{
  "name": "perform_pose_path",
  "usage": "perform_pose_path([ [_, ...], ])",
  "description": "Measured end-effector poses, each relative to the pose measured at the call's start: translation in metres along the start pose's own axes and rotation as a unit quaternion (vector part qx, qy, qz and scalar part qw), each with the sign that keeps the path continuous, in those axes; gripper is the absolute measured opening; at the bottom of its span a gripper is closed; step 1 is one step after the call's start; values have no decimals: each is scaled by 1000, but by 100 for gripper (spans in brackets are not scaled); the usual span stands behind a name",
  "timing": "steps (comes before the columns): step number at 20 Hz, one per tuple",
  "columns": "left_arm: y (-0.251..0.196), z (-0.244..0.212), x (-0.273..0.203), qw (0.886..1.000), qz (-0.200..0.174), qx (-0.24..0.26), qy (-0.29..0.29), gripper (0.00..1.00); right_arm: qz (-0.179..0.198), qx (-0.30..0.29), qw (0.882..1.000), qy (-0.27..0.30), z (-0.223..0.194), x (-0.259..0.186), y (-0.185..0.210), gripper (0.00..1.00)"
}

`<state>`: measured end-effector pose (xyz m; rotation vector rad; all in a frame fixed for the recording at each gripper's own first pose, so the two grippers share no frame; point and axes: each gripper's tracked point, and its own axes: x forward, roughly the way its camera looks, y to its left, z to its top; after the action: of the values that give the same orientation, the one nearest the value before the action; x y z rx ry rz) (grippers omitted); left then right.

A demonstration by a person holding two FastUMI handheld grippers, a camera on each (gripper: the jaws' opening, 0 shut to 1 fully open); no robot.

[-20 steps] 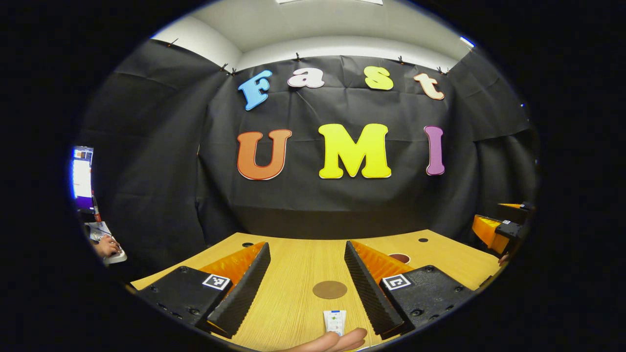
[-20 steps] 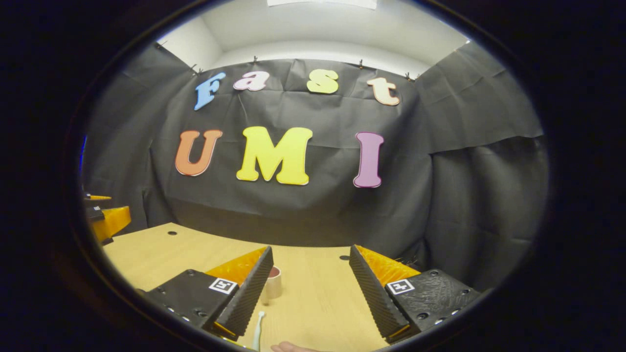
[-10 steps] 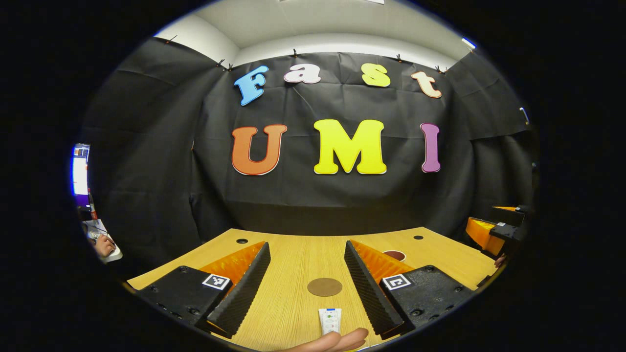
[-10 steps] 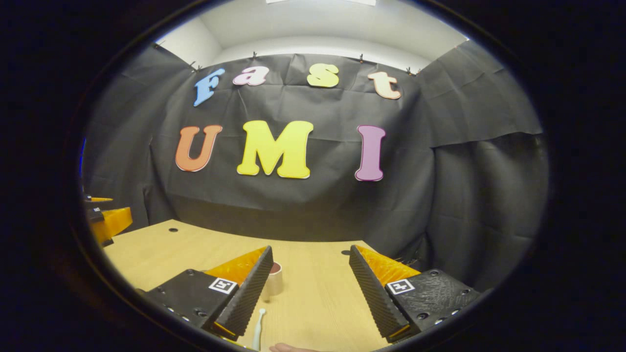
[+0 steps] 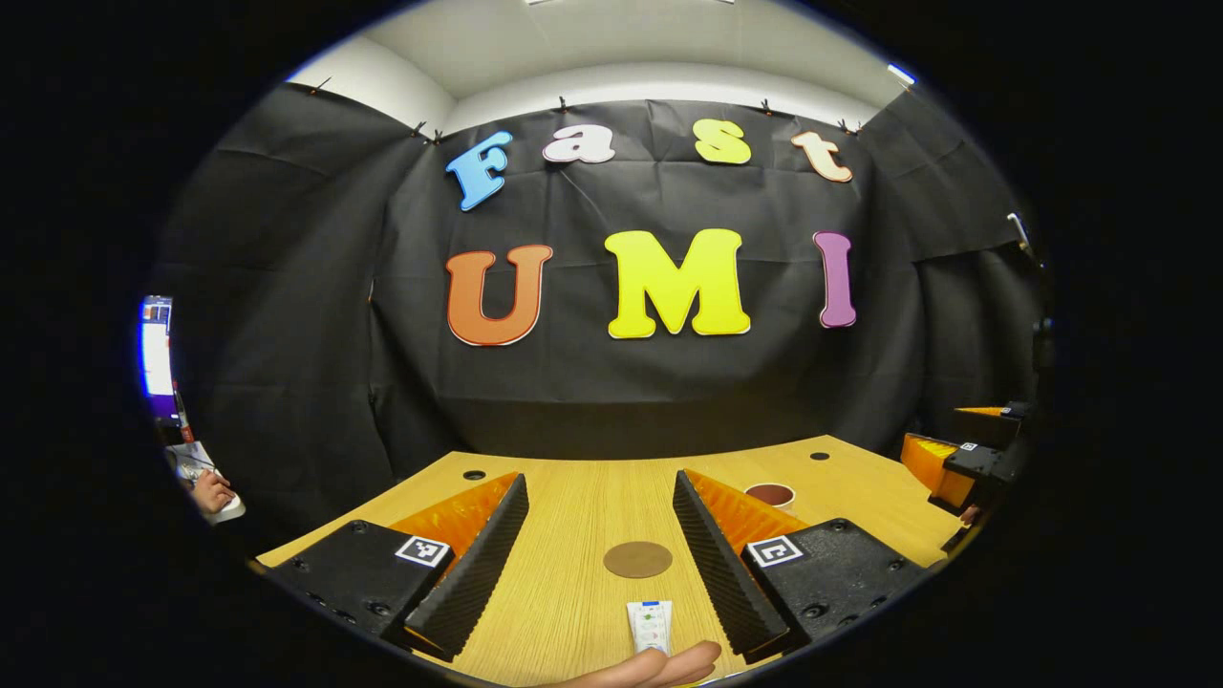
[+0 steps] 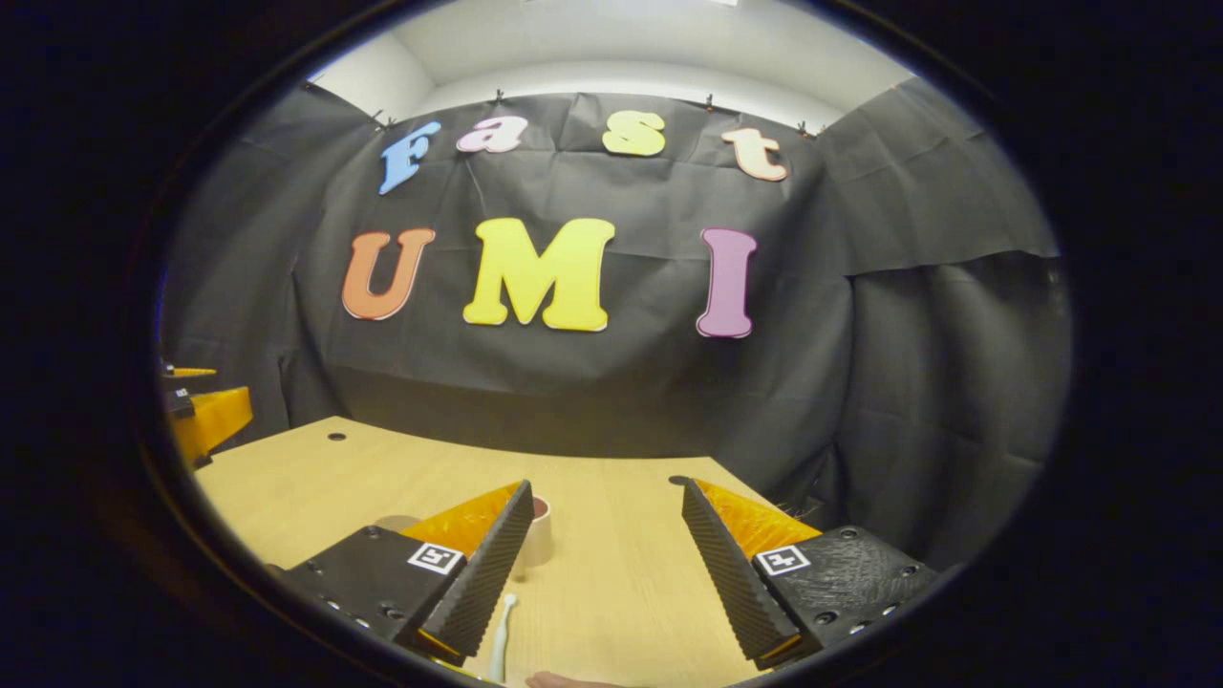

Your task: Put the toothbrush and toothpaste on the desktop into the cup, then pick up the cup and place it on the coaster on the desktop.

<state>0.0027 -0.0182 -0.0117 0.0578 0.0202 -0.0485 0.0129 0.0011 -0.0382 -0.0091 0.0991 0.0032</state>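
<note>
My left gripper (image 5: 599,481) is open over the wooden desktop (image 5: 564,592). The round brown coaster (image 5: 637,559) lies between its fingers. Nearer to me is the white toothpaste tube (image 5: 651,626), with a hand's fingers (image 5: 659,667) at its near end. The cup (image 5: 770,494) stands farther right, partly behind my right finger. In the right gripper view, my right gripper (image 6: 608,487) is open. The cup (image 6: 540,535) stands half behind its left finger, and the white toothbrush (image 6: 500,638) lies just in front of the cup. A sliver of the coaster (image 6: 396,523) shows to the left.
The other gripper (image 5: 955,463) hovers at the desk's right edge in the left gripper view, and at the left edge (image 6: 205,416) in the right gripper view. A person's hand (image 5: 205,492) and a screen (image 5: 156,354) are beyond the desk's left side. Small holes mark the desktop's far corners.
Both views have tipped slightly downward and drifted a little. Both grippers stay open; toothpaste, toothbrush, cup and coaster lie where they were.
</note>
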Motion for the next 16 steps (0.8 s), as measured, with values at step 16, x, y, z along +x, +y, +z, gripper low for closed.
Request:
perform_pose_path([
  [16, -6, -22, 12, 999, -7, -15, 34, 97, 71, 22, 966, 249, -181, 35, 75, 90],
])
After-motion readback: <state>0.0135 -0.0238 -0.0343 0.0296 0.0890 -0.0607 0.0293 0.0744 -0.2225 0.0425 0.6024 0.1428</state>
